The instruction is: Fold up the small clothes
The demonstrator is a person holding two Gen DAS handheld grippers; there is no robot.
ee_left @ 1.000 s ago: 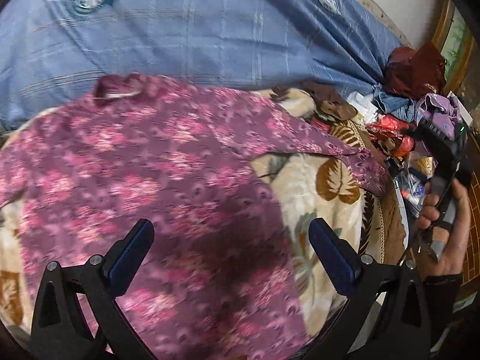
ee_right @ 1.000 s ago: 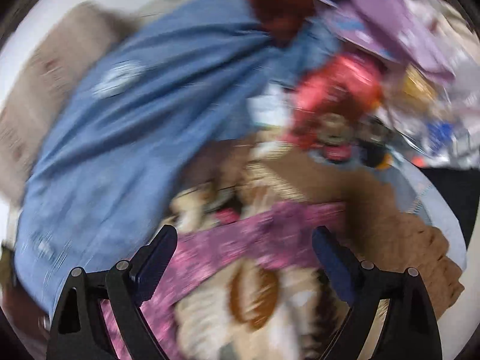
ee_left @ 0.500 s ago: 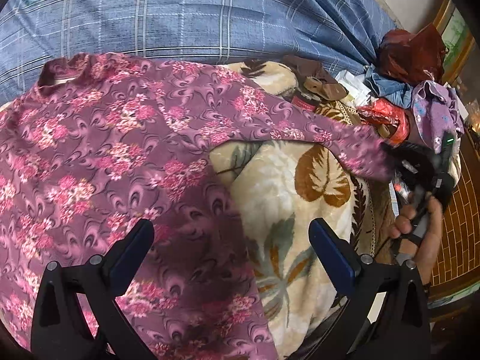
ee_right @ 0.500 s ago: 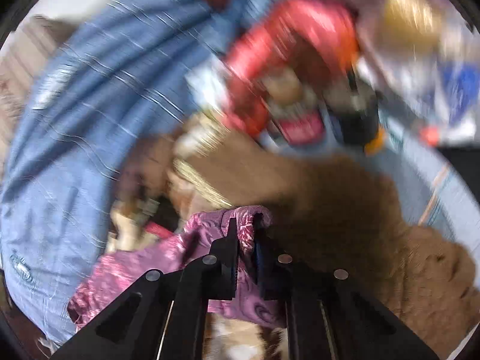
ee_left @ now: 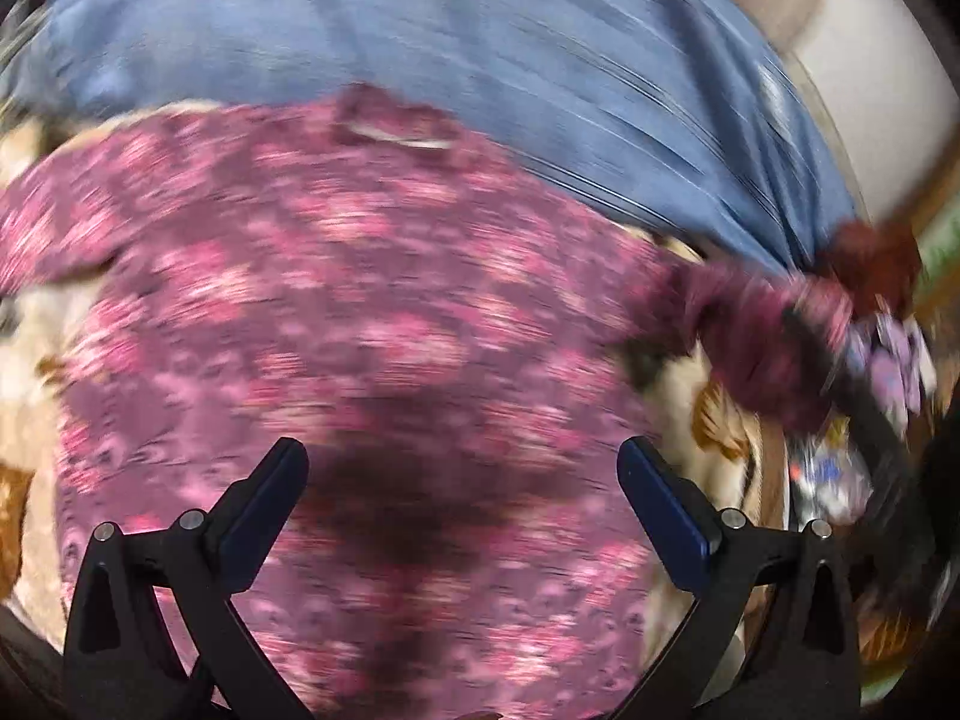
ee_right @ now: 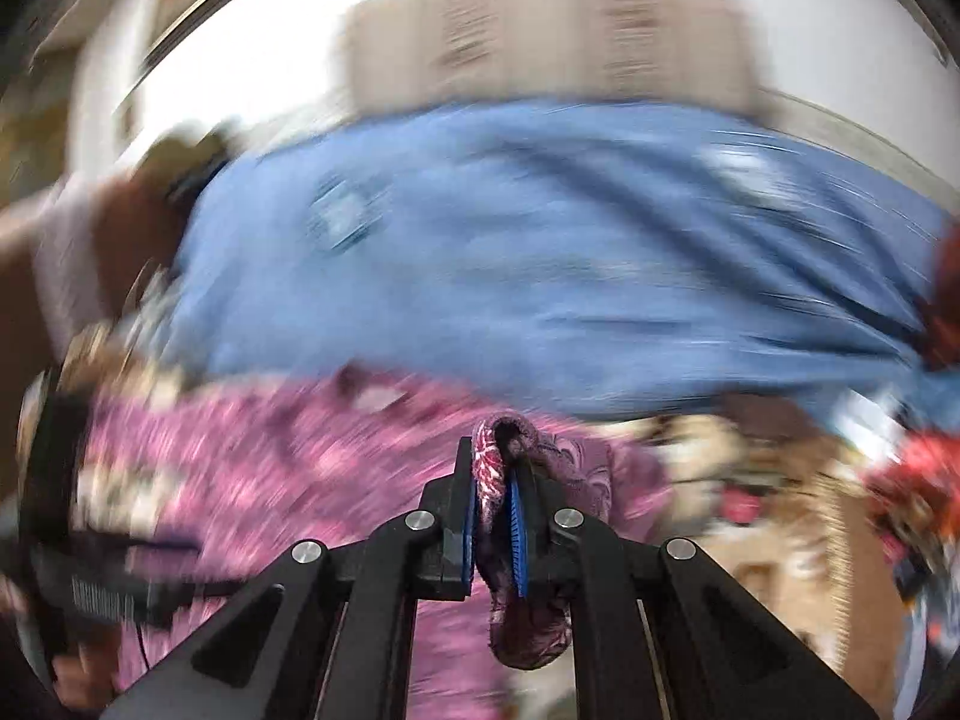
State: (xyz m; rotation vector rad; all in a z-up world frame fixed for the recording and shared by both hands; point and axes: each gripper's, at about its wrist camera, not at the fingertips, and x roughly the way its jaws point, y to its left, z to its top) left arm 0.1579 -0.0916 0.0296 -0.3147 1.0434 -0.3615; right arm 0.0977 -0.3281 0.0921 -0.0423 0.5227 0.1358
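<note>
**Right tongs clamped on the sleeve, left tongs spread over the shirt**

I am looking through two blurred views. My right gripper (ee_right: 495, 489) is pinching the cuff of the floral shirt (ee_left: 336, 324), the blue pads pressed together on the purple fabric, with a fold bunching out above and below the jaws; the jaws have just been closing on that sleeve. In the left wrist view the sleeve (ee_left: 762, 324) is stretching out toward 3 o'clock, lifted off the blanket.

My left gripper (ee_left: 462, 480) is hovering with its jaws wide apart, nothing between them, above the lower body of the shirt. The shirt is lying flat across the leaf-print blanket (ee_left: 714, 420), collar (ee_left: 390, 126) at 12 o'clock, hem toward 6 o'clock.

Open room is lying across the shirt's body and the bare blanket at 4 o'clock. The blue checked bedcover (ee_left: 480, 48) is bounding the shirt along its 12 o'clock edge. A pile of clutter (ee_left: 870, 324) is crowding the 3 o'clock side: dark red cloth, lilac fabric, shiny packets. In the right wrist view a cardboard box (ee_right: 540, 36) is sitting behind the bedcover at 12 o'clock.
</note>
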